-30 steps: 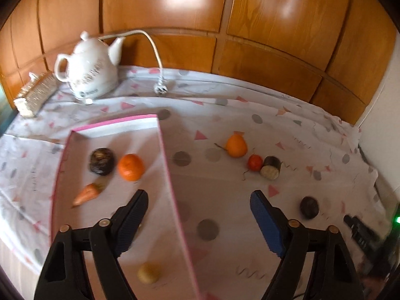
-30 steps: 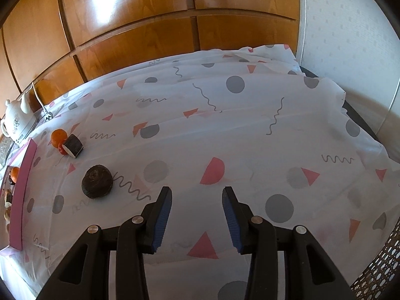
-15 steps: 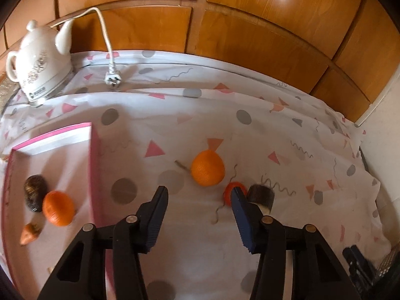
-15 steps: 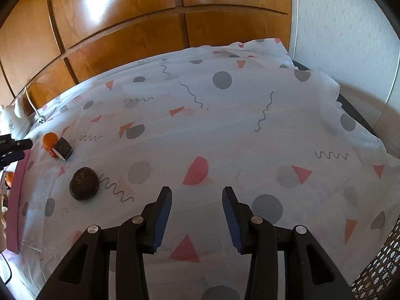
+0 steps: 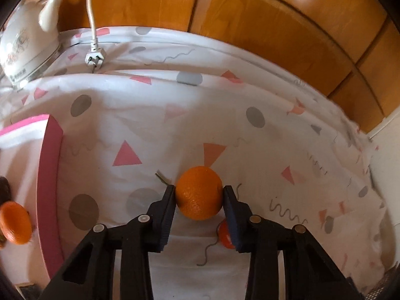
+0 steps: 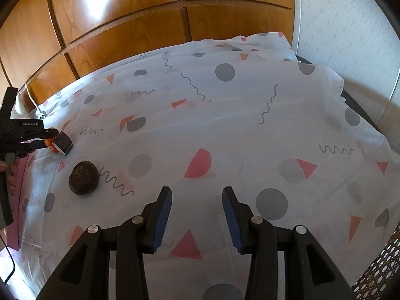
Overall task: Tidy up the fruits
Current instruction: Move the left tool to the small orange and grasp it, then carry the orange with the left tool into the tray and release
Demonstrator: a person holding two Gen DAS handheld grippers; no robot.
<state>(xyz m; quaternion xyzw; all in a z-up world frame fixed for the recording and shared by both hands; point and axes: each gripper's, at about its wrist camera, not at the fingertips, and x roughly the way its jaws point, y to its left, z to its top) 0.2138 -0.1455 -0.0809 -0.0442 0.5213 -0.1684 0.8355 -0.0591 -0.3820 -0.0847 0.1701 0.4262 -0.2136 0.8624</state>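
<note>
- Left gripper: jaws closing on the orange, pads touching both sides, right of the pink tray.
- Right gripper: jaws apart, empty, over the tablecloth.

A white kettle stands at the far left of my patterned tablecloth, its plug lying loose just beside it. Wooden panels rise behind the table.

A home: kettle, patterned tablecloth, wooden cabinet doors
</note>
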